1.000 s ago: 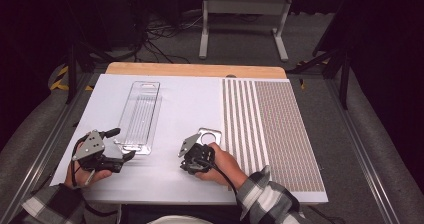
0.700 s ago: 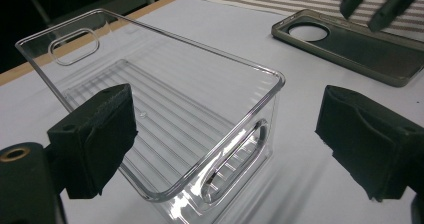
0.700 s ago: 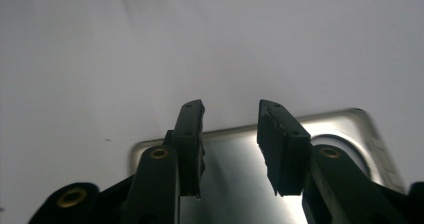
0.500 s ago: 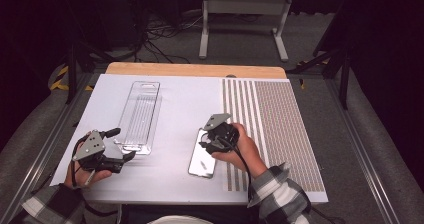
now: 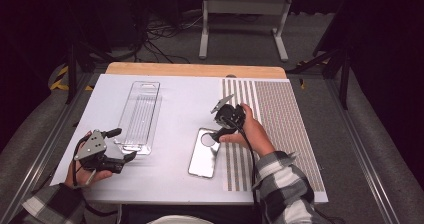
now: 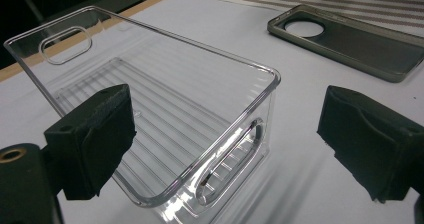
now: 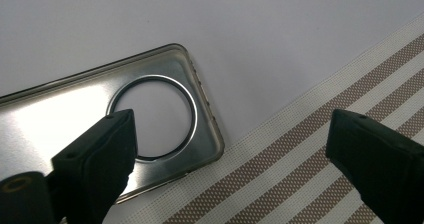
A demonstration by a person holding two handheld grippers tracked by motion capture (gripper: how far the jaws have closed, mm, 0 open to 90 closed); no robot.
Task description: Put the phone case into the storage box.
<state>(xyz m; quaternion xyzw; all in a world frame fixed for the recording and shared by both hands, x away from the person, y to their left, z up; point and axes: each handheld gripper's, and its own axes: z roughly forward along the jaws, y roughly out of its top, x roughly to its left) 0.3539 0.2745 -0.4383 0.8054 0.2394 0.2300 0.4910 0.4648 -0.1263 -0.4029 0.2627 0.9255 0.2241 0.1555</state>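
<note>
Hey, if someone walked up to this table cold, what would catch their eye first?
Probably the shiny phone case with its big round camera hole, lying flat on the white sheet at the edge of the striped mat, with the right tongs open just above it. Next, the long clear plastic tray farther left, its near end in front of the open left tongs.

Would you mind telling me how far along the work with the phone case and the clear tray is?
Done: the phone case lies flat on the white board, outside the clear tray.

In hand: nothing. The right hand-held gripper, jaws just opened, is off the case. The left hand-held gripper waits open at the tray's near end.

Left: probably getting the case into the tray.
</note>
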